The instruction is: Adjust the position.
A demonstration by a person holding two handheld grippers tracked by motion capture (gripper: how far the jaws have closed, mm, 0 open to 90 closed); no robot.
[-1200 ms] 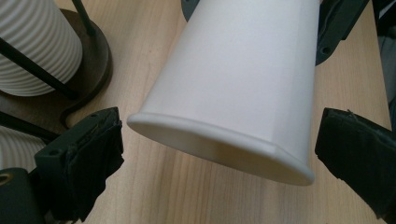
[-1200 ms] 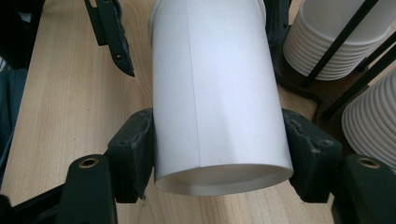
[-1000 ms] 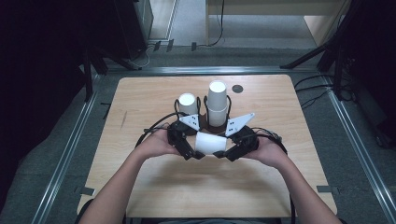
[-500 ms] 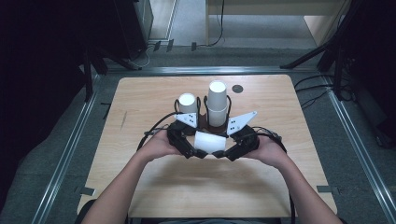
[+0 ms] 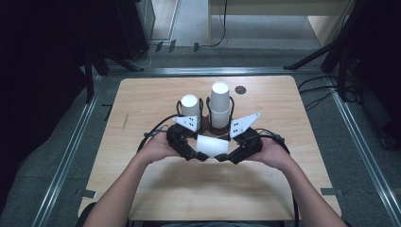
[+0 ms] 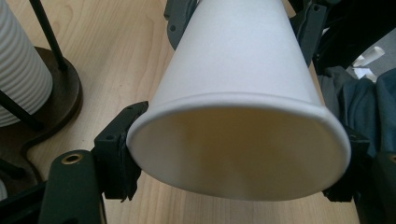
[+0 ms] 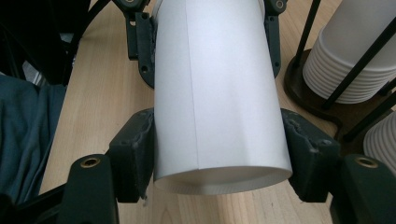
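Observation:
A white paper cup (image 5: 212, 145) lies level above the table between my two grippers. Its open mouth (image 6: 233, 154) faces my left gripper (image 5: 201, 154), whose jaws have just been closing. Their pads now press on both sides of the rim, which looks slightly squashed into an oval. My right gripper (image 5: 225, 156) is shut on the cup's narrower base end (image 7: 219, 140), with a pad against each side. Each gripper's jaws also show at the cup's far end in the other's view.
Two stacks of white cups, a short one (image 5: 190, 106) and a taller one (image 5: 220, 100), stand upside down in a dark rod holder (image 5: 208, 126) just behind the grippers. A small black disc (image 5: 240, 89) lies near the table's (image 5: 165, 198) far edge.
The left gripper's jaws have drawn in on the cup's mouth end. Both hands and the cup have stayed in place.

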